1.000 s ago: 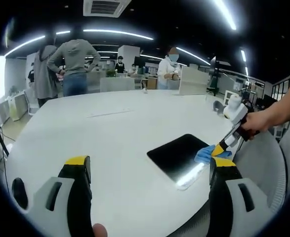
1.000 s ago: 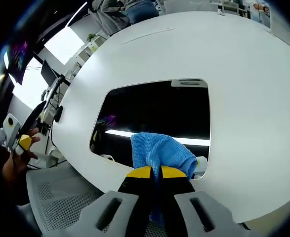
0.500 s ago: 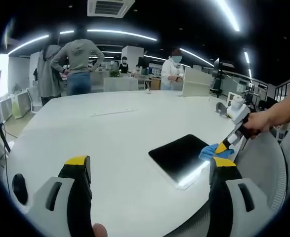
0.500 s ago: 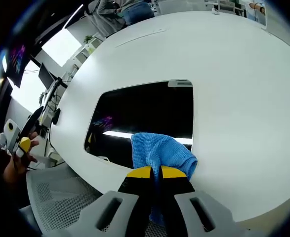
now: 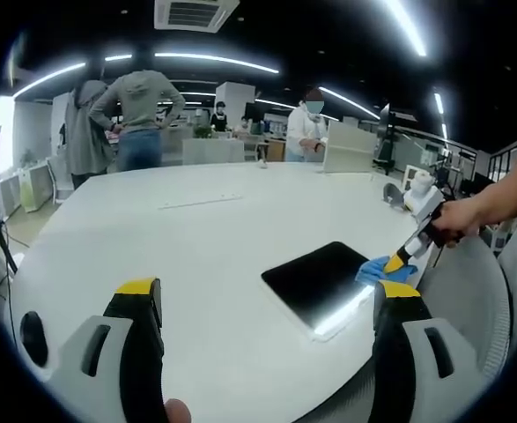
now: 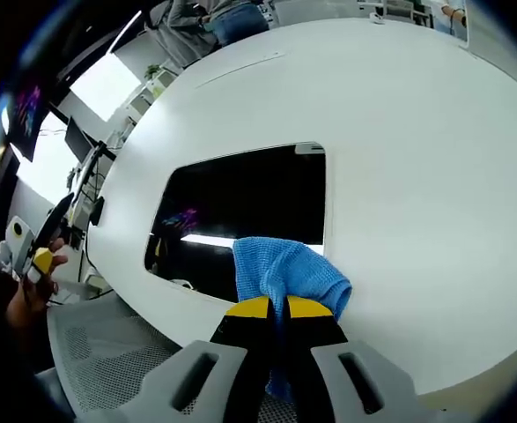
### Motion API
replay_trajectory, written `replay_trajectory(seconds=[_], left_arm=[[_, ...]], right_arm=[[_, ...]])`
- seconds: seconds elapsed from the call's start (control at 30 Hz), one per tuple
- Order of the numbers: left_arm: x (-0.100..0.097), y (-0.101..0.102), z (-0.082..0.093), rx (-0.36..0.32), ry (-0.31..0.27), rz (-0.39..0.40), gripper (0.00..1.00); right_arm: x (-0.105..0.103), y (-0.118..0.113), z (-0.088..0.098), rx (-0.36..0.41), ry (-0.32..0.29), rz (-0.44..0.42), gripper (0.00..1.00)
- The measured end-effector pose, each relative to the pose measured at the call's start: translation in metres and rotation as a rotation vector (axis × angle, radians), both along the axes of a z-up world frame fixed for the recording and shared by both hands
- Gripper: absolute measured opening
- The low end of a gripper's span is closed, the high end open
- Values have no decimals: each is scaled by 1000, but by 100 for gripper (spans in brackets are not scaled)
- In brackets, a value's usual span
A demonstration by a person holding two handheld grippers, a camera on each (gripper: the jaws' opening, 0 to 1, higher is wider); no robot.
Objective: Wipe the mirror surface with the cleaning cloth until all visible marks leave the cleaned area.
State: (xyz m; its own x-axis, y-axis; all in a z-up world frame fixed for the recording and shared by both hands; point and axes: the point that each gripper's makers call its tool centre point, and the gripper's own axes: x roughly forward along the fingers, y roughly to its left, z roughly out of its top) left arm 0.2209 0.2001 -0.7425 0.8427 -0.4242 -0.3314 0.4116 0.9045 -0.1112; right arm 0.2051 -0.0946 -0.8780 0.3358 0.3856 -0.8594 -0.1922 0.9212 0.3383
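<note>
Blue microfibre, the cleaning cloth [image 6: 286,271], is pinched between the closed jaws of the right gripper [image 6: 270,307] and rests on the near corner of the mirror [image 6: 240,207]. The dark rectangular mirror is laid flat on the white table [image 6: 425,176], and its long axis extends ahead and to the left of these jaws. The left gripper [image 5: 262,295] is held well apart, its 2 jaws spread wide and empty.

The left gripper view looks level across the round white table [image 5: 196,264] from well back, while the right gripper view looks steeply down from close above, both sharing the dark rectangular mirror [image 5: 324,278] [image 6: 240,211], at four o'clock in the left gripper view.
</note>
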Motion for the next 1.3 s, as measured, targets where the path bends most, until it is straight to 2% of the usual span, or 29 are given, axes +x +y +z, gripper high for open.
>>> replay_trajectory(seconds=[0.5,0.87,1.3], left_arm=[[5,-1,4,0,-6,3,99],[8,2,-3,-9,4,6,99],[11,-3,-5,-23,13,-3,99]], right_arm=[[9,0,-2,-13,-9,5,0],[24,0,-1,-35,-17,20,0],[47,-1,-1,-54,-26,17,0]])
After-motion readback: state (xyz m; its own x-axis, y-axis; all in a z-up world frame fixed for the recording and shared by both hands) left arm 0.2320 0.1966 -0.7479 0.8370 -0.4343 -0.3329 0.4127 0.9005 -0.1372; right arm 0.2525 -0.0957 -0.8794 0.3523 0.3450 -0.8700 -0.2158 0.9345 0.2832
